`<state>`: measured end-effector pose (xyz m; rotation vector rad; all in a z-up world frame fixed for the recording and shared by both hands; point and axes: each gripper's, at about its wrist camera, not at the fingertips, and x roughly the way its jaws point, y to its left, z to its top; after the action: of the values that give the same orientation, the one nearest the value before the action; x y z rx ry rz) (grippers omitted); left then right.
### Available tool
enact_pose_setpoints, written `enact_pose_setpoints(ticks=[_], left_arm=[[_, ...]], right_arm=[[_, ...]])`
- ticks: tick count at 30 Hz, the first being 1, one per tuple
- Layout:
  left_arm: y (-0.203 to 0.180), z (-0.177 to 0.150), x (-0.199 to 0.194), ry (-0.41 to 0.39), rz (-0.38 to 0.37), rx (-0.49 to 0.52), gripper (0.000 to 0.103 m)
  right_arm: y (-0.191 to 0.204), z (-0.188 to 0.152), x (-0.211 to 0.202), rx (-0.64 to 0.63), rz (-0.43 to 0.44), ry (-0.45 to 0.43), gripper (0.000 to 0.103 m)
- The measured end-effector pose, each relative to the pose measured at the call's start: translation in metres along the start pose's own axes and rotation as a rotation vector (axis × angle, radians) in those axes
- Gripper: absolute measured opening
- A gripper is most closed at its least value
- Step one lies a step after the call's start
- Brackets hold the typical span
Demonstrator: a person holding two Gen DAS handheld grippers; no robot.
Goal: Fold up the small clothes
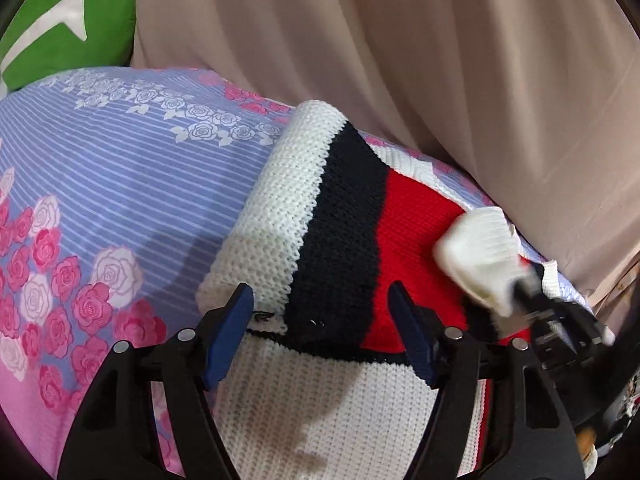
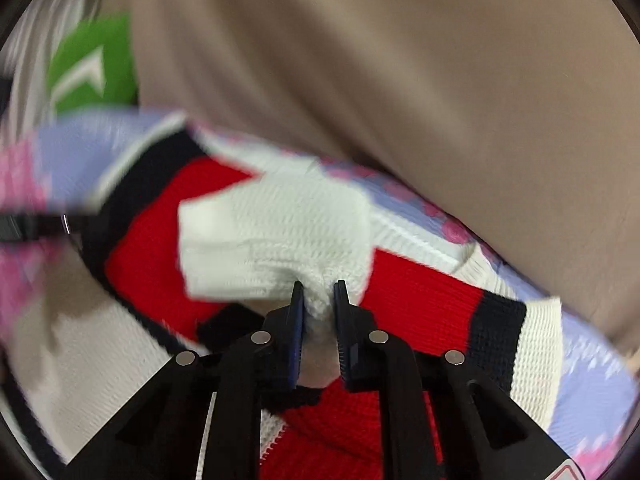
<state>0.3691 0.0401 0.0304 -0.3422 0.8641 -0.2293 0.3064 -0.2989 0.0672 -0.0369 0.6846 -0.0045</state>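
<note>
Pinching the white ribbed cuff (image 2: 276, 236) between its fingers, the right gripper (image 2: 319, 296) carries that sleeve across the red, navy and white knitted sweater (image 1: 340, 216) on the floral bedsheet (image 1: 120, 168); the left gripper (image 1: 322, 300) hovers released, clearing room for the fold.

No legible text, numerals or brand names in either view.
One sign only: a white arrowhead symbol on the green cushion (image 1: 68, 20), at 10 o'clock in both wrist views; blurred in the right wrist view. A red-edged label corner at 5 o'clock on the right gripper (image 2: 319, 312) is unreadable.
</note>
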Motion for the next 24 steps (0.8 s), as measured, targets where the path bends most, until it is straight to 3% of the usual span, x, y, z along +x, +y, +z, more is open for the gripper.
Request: enact_pose_setpoints(ticks=[2, 4, 5, 7, 8, 10, 12, 15, 16, 17, 18, 19, 22, 24], left_arm=[[0.003, -0.001, -0.005, -0.008, -0.016, 0.0, 0.066], [0.012, -0.003, -0.019, -0.01, -0.037, 0.0, 0.066], [0.012, -0.007, -0.023, -0.005, -0.049, -0.001, 0.066], [0.012, -0.015, -0.028, 0.022, -0.094, -0.006, 0.066], [0.011, -0.018, -0.027, 0.033, -0.109, -0.01, 0.066], [0.008, -0.022, -0.023, 0.056, -0.131, -0.03, 0.067], [0.009, -0.018, -0.014, 0.068, -0.145, -0.071, 0.067], [0.013, -0.012, -0.004, 0.073, -0.124, -0.161, 0.066], [0.013, -0.011, 0.001, 0.078, -0.124, -0.181, 0.065], [0.015, -0.009, 0.004, 0.079, -0.11, -0.205, 0.046], [0.015, -0.007, 0.007, 0.078, -0.103, -0.212, 0.032], [0.015, -0.005, 0.008, 0.077, -0.099, -0.204, 0.011], [0.01, -0.001, -0.007, 0.026, -0.079, -0.186, 0.008], [0.002, -0.005, -0.02, -0.022, -0.054, -0.139, 0.007]], right_arm=[[-0.052, -0.009, -0.011, 0.226, 0.065, 0.005, 0.006], [-0.102, -0.035, -0.004, 0.428, 0.13, 0.066, 0.008], [-0.116, -0.047, 0.001, 0.469, 0.138, 0.092, 0.014], [-0.136, -0.069, 0.006, 0.515, 0.136, 0.13, 0.015], [-0.143, -0.076, 0.004, 0.543, 0.176, 0.123, 0.015], [-0.151, -0.078, -0.002, 0.582, 0.239, 0.089, 0.028], [-0.154, -0.07, -0.006, 0.603, 0.265, 0.047, 0.065], [-0.149, -0.054, 0.013, 0.611, 0.279, 0.091, 0.072], [-0.145, -0.049, 0.022, 0.6, 0.264, 0.114, 0.071], [-0.137, -0.044, 0.029, 0.574, 0.239, 0.128, 0.062], [-0.129, -0.039, 0.028, 0.538, 0.204, 0.136, 0.025], [-0.122, -0.031, 0.025, 0.502, 0.18, 0.133, 0.004], [-0.114, -0.018, -0.035, 0.434, 0.178, -0.055, 0.006], [-0.12, -0.025, -0.06, 0.427, 0.163, -0.11, 0.006]])
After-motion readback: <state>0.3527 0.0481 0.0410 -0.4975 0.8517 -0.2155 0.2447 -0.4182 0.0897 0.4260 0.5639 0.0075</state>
